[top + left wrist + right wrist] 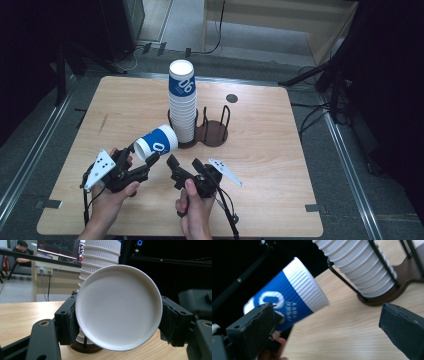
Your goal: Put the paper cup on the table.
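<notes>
Wooden rounded-corner table (260, 150) carries a dark 2-ring wire cup rack (212, 131), where a tall stack of ribbed white paper cups (182, 107) stands, its top cup's blue band reading "06". Just in front, a single blue-and-white ribbed paper cup (156, 141) lies tilted above the tabletop, clamped near its base by the left gripper (145, 165). Beside it the right gripper (172, 165) gapes wide, holding nothing.

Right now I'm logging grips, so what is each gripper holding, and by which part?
The left gripper clamps the blue-and-white paper cup by its narrow base end, rim pointing toward the cup stack. The right gripper stands open, holding nothing.
</notes>
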`<state>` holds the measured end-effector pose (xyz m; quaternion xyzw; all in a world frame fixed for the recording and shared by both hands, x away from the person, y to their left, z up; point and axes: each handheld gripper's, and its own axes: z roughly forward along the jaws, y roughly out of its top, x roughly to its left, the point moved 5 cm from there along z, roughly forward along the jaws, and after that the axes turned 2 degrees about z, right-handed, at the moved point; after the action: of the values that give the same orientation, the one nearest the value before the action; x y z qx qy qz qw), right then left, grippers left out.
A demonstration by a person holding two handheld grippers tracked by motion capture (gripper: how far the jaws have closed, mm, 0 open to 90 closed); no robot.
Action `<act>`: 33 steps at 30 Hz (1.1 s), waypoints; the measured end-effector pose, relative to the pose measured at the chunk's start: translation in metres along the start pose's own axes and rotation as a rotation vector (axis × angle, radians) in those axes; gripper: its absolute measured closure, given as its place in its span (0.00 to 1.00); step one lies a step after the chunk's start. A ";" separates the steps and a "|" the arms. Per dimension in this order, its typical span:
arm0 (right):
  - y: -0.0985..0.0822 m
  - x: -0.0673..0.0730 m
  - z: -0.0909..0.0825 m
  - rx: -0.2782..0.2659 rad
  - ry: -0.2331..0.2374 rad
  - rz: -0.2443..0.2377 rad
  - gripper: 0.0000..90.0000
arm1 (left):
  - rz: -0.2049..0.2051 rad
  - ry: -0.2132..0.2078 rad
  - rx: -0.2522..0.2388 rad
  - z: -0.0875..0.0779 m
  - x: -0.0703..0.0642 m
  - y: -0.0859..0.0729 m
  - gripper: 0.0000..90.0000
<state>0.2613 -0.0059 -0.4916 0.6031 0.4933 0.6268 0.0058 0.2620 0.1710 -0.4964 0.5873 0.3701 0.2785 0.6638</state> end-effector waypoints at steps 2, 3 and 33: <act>0.000 0.001 0.002 -0.004 0.015 0.058 0.01 | 0.003 0.003 0.002 0.001 -0.002 -0.001 0.31; 0.000 0.002 0.002 0.001 0.025 0.092 0.01 | 0.004 0.000 0.002 0.001 -0.002 -0.002 0.31; 0.000 0.005 0.038 0.080 0.144 0.622 0.00 | 0.006 -0.047 0.001 0.004 -0.018 -0.008 0.31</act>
<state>0.2888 0.0207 -0.4956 0.6788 0.3087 0.6198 -0.2446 0.2541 0.1530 -0.5011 0.5950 0.3531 0.2664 0.6711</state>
